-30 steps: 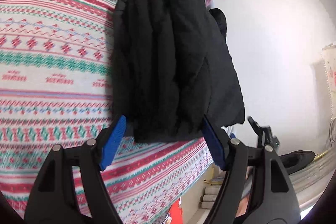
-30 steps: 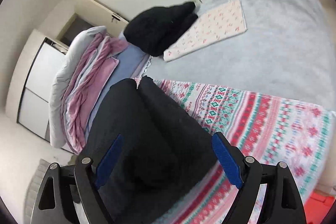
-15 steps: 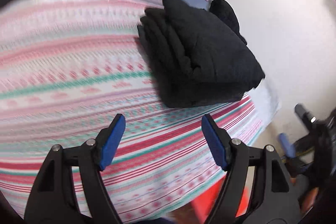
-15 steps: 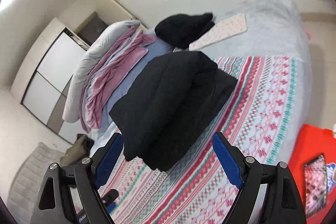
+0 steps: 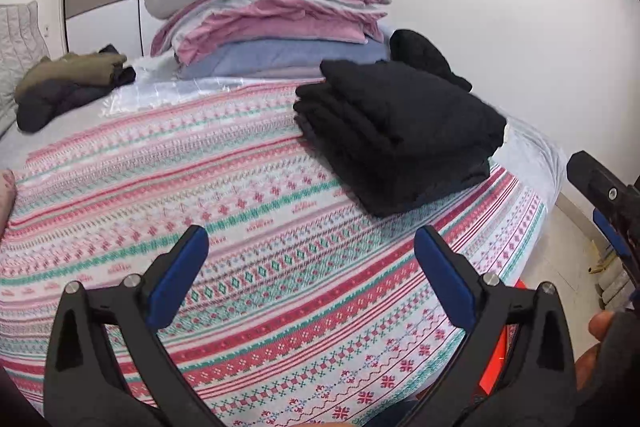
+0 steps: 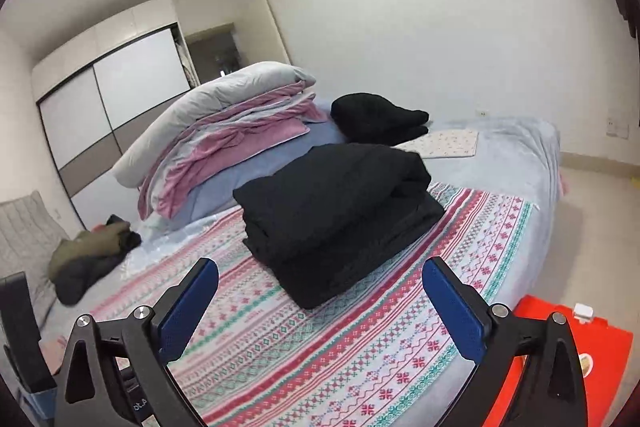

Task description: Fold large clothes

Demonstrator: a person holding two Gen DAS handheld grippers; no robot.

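A folded black garment (image 5: 394,133) lies as a thick stack on the patterned pink, red and green blanket (image 5: 240,227) on the bed; it also shows in the right wrist view (image 6: 336,211). My left gripper (image 5: 312,247) is open and empty, held back from the stack above the blanket. My right gripper (image 6: 320,283) is open and empty, just short of the stack's near edge. Part of the right gripper (image 5: 608,195) shows at the right edge of the left wrist view.
A pile of folded pink, grey and blue bedding (image 6: 224,135) stands behind the stack. A second black bundle (image 6: 376,119) and a small floral cloth (image 6: 444,141) lie further back. An olive and dark heap (image 6: 90,255) lies at the left. A red box (image 6: 560,359) sits by the bed.
Both grippers have pulled back from the black stack, which was between their fingers a second ago. The stack now rests on the blanket, untouched.
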